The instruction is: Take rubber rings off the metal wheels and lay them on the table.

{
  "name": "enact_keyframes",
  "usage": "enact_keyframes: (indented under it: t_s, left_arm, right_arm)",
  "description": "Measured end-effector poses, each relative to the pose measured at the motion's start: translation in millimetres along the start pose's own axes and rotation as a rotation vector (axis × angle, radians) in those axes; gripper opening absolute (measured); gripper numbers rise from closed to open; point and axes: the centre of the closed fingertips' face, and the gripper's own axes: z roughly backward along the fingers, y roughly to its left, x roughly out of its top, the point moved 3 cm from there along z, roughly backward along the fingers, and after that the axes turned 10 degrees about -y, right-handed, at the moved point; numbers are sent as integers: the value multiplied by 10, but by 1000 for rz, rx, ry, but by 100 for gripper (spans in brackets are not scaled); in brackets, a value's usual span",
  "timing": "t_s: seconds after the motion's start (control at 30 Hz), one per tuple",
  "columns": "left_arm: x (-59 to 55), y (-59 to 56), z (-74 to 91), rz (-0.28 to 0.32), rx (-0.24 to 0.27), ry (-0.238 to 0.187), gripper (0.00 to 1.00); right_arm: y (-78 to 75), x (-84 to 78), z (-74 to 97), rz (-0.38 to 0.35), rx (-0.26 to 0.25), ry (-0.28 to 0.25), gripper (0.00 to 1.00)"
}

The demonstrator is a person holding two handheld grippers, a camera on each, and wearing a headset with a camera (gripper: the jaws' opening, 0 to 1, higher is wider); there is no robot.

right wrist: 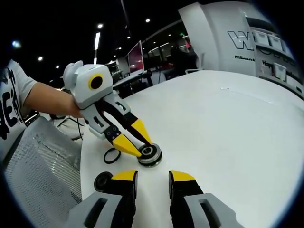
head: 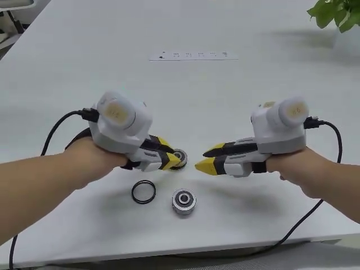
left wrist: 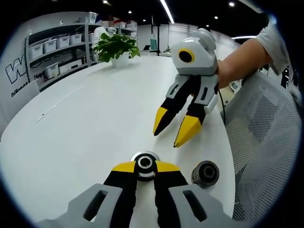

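My left gripper (head: 175, 161) is shut on a small metal wheel (head: 180, 156), held by its sides low over the white table (head: 236, 84). In the left gripper view the wheel (left wrist: 144, 164) sits between the yellow tips of that gripper (left wrist: 145, 166). My right gripper (head: 206, 158) is open, its tips a short way to the right of the wheel and pointing at it. The right gripper view has its own jaws (right wrist: 153, 176) apart with nothing between them, facing the held wheel (right wrist: 149, 154). A loose black rubber ring (head: 143, 191) lies flat on the table. A second wheel (head: 183, 201) lies beside it.
A socket panel (head: 194, 55) is set into the table farther back. A potted plant (head: 336, 11) stands at the far right corner. Black cables (head: 56, 132) trail from both grippers. The table's front edge runs just below the second wheel. A mesh chair (left wrist: 266, 142) stands behind.
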Motion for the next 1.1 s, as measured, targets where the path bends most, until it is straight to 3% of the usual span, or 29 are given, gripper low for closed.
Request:
enact_keyframes:
  t_s: [0.33, 0.77, 1.1]
  left_arm:
    - [4, 29, -2, -17, 10, -10, 8]
    - [14, 17, -14, -1, 30, -14, 7]
    - [-2, 27, -30, 3, 42, -12, 7]
  right_arm:
    - [4, 11, -46, 16, 4, 4, 24]
    - [126, 7, -195, 72, 24, 37, 24]
    - [99, -9, -285, 120, 11, 41, 26]
